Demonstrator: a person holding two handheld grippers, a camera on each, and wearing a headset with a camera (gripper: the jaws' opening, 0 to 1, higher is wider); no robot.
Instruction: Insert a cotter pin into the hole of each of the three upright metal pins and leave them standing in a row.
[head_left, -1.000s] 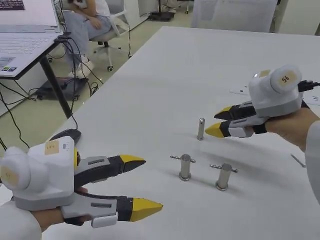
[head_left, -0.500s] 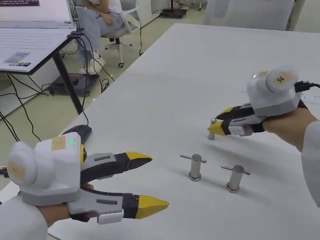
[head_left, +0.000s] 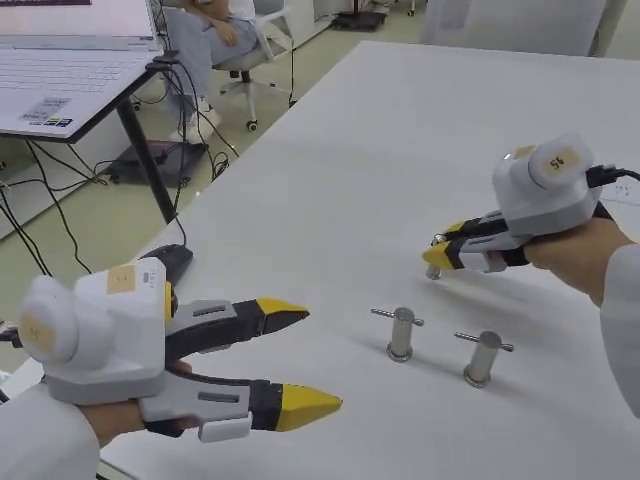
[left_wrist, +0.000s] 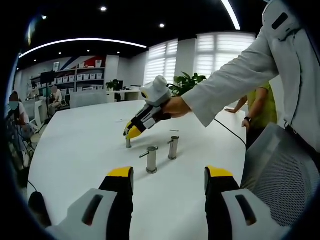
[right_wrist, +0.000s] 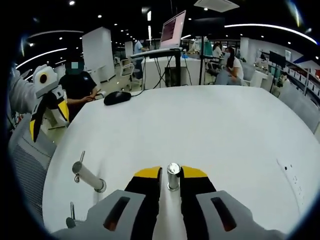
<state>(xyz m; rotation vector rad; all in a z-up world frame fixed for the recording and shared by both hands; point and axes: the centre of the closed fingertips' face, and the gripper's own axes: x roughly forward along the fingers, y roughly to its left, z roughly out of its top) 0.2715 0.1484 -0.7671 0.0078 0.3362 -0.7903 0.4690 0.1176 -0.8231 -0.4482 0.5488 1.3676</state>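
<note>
Three upright metal pins stand on the white table (head_left: 330, 180). Two of them (head_left: 401, 333) (head_left: 482, 357) carry a cotter pin through the top. The third pin (head_left: 434, 268), with nothing through it, stands farther back, and my right gripper (head_left: 437, 256) is shut on it. In the right gripper view this pin's head (right_wrist: 173, 170) sits tight between the yellow-tipped jaws, with a pinned one (right_wrist: 87, 175) off to the left. My left gripper (head_left: 312, 360) hovers open at the near left edge, empty. The left gripper view looks between its open jaws at all three pins (left_wrist: 151, 159).
A black mouse (head_left: 165, 262) lies at the table's left edge. A laptop (head_left: 70, 60) sits on a side desk to the left, cables hanging under it. A person sits on an office chair (head_left: 235, 50) beyond. A cable runs from the right gripper.
My right gripper moved left onto the bare pin and shut on it. The left gripper stayed open in place. The head camera shifted, so the scene slid right.
</note>
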